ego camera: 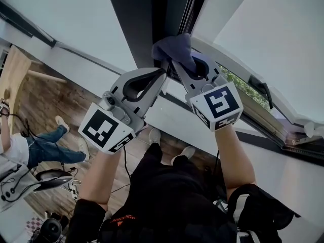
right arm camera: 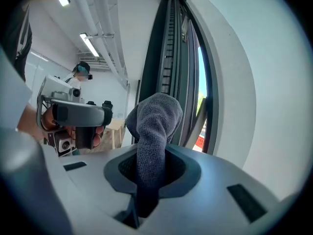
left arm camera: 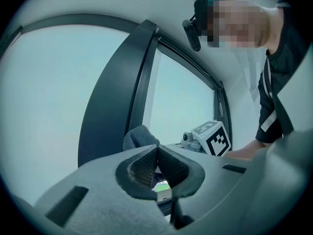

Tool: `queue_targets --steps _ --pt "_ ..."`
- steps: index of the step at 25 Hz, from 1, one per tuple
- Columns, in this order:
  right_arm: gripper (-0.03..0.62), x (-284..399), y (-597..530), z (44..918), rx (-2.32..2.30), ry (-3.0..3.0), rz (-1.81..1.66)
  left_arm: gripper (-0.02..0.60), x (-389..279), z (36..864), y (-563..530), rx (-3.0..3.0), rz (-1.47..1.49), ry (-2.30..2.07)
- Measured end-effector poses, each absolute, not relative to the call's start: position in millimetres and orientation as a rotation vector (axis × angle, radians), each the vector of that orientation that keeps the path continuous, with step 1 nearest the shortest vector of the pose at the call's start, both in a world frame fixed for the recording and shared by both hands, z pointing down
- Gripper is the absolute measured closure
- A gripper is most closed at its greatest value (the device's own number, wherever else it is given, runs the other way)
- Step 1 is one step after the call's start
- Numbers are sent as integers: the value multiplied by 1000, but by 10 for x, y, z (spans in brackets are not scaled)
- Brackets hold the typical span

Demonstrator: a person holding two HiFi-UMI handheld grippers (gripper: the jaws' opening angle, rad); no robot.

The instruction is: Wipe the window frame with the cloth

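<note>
Right hand-held gripper [ego camera: 182, 67] clenched on grey cloth [ego camera: 174, 47]; cloth bunch at dark window frame [ego camera: 134, 24]. Left hand-held gripper [ego camera: 161, 75] closed, empty, just beside. Risk: narrow pinch may let cloth slip out under drag; bare jaw tips may scrape frame

Wooden floor [ego camera: 61, 92] carries a pale table [ego camera: 12, 75] and a person in blue jeans [ego camera: 48, 143].

The left claw [ego camera: 161, 78] and right claw [ego camera: 178, 69] are pale grey moulded shells, each jaw opening lined with black mesh-textured padding [left arm camera: 139, 168]. Behind each claw sits a white cube [ego camera: 107, 128] with black square markers. A thin black cable [ego camera: 124, 162] hangs behind the left claw. The person wears a black short-sleeved top [ego camera: 167, 201] with white sleeve stripes [left arm camera: 266, 122] and pale shoes [ego camera: 183, 155].
</note>
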State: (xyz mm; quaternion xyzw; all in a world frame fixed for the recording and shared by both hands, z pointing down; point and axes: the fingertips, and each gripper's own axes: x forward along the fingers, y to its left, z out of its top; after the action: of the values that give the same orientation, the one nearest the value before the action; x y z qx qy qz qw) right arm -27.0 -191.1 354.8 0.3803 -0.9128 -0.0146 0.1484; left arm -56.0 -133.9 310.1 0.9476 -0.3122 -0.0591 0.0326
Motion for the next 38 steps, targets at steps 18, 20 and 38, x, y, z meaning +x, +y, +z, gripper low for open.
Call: queue_targets --steps 18,20,38 --pt "545 -310 -1864 4672 1079 -2491 146 563 -622 3645 -1270 2842 -103 -933" --pt "545 -273 -1852 4790 1081 -2478 167 563 -592 3684 -1249 2838 -94 -932" --pt "545 -212 -1763 5440 1067 -2378 318 563 -584 3952 -1140 2795 -44 -902"
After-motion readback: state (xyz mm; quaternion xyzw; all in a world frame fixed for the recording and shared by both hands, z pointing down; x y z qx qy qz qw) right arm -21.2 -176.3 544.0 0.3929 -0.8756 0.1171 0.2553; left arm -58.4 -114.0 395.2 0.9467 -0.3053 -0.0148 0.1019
